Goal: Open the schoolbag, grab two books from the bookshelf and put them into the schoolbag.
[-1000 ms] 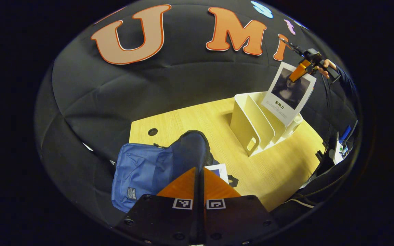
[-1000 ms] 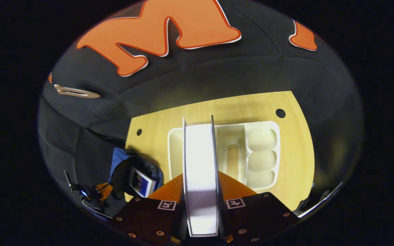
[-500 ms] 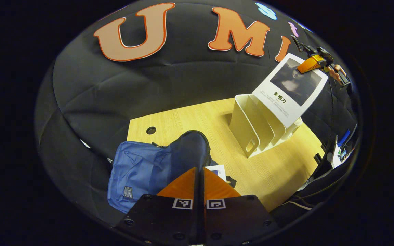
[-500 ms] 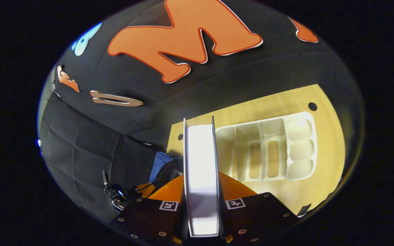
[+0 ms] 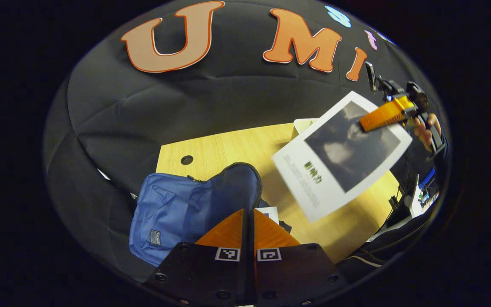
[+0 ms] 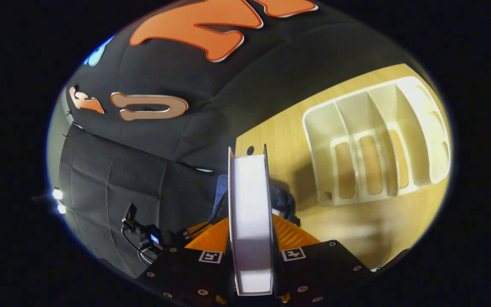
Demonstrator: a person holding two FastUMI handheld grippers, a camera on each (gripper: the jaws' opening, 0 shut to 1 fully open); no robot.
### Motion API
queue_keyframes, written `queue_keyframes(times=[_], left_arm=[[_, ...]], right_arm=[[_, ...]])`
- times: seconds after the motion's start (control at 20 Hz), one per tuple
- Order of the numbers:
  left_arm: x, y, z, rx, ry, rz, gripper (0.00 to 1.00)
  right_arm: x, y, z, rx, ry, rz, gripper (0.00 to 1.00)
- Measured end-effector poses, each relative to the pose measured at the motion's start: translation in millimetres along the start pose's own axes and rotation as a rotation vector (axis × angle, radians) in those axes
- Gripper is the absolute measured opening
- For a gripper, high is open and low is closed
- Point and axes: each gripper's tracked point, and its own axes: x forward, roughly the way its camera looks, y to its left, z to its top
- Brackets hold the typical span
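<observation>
The blue schoolbag (image 5: 173,209) lies at the table's (image 5: 228,147) left end. Its dark flap (image 5: 237,187) stands up into my left gripper (image 5: 249,215), which is shut on the flap's edge. A book (image 5: 268,211) with a white cover pokes out of the bag beside the fingers. My right gripper (image 5: 367,124) hangs above the table, shut on a white book with a dark picture (image 5: 339,155), tilted flat. In the right gripper view that book's page edge (image 6: 249,192) fills the gap of the right gripper (image 6: 249,228), with the schoolbag (image 6: 283,199) below and the cream bookshelf (image 6: 377,140) standing empty.
A cable hole (image 5: 186,160) sits near the table's back left corner. The top of the bookshelf (image 5: 303,123) peeks out behind the held book. Cables and small devices (image 5: 420,192) crowd the space past the table's right edge. A hand (image 5: 424,130) holds the right gripper.
The right gripper has lifted the white book clear of the bookshelf and swung it left and down towards the bag, tilting it flatter. The left gripper keeps holding the flap.
</observation>
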Motion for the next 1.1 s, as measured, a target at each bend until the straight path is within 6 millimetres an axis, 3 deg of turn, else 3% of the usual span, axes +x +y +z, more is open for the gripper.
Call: queue_keyframes(times=[0.2,0.55,0.65,0.9,1.1], left_arm=[[1.3,1.6,1.0,0.001,0.009,0.008,0.01],[0.7,4.3,10.1,0.014,0.023,0.033,0.01],[-0.4,4.4,12.6,0.012,0.023,0.034,0.0],[1.1,7.9,16.5,0.017,0.047,0.032,0.0],[1.3,10.0,22.2,0.046,0.065,0.03,0.0]], right_arm=[[34.9,-12.7,-28.1,0.05,-0.04,-0.014,0.36],[87.9,-3.0,-77.1,0.099,-0.048,0.061,0.36],[106.9,-0.2,-81.5,0.139,-0.056,0.115,0.35],[145.8,-17.4,-96.5,0.211,-0.072,0.14,0.35],[173.5,-8.3,-105.2,0.212,-0.114,0.145,0.35]])
